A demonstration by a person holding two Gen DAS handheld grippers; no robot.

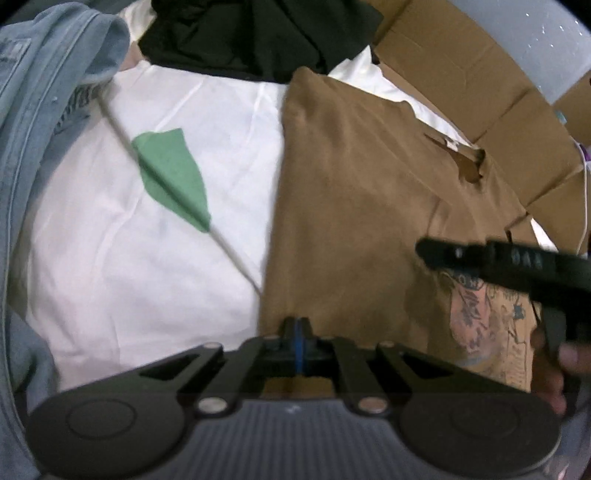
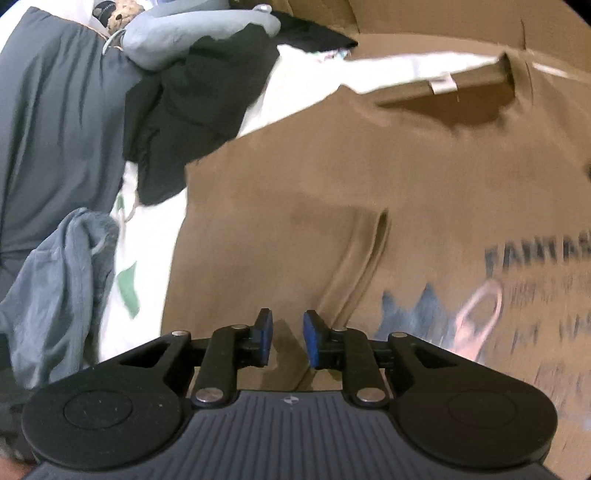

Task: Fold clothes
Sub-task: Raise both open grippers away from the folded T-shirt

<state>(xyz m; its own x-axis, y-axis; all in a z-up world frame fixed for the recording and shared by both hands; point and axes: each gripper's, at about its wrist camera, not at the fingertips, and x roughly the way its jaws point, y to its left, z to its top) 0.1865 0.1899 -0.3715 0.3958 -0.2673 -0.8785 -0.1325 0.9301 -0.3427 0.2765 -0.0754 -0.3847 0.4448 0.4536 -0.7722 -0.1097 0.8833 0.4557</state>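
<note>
A brown T-shirt (image 1: 351, 203) lies flat on a white sheet (image 1: 147, 277), its printed chest (image 1: 480, 325) facing up. My left gripper (image 1: 295, 325) is shut, its tips just inside the shirt's near left edge; whether cloth is pinched between them does not show. The right gripper (image 1: 424, 249) reaches in from the right above the print, held by a hand (image 1: 554, 369). In the right wrist view the right gripper (image 2: 288, 339) stands open over the brown T-shirt (image 2: 295, 184), with nothing between its blue pads (image 2: 312, 343). A fold crease (image 2: 369, 251) runs down the cloth beside the print (image 2: 517, 295).
A green leaf pattern (image 1: 170, 177) marks the sheet. Denim (image 1: 29, 147) lies at the left and a black garment (image 1: 251, 33) at the back. Cardboard (image 1: 480, 74) borders the right. A dark grey garment (image 2: 55, 129) and blue-grey cloth (image 2: 62, 288) lie left of the shirt.
</note>
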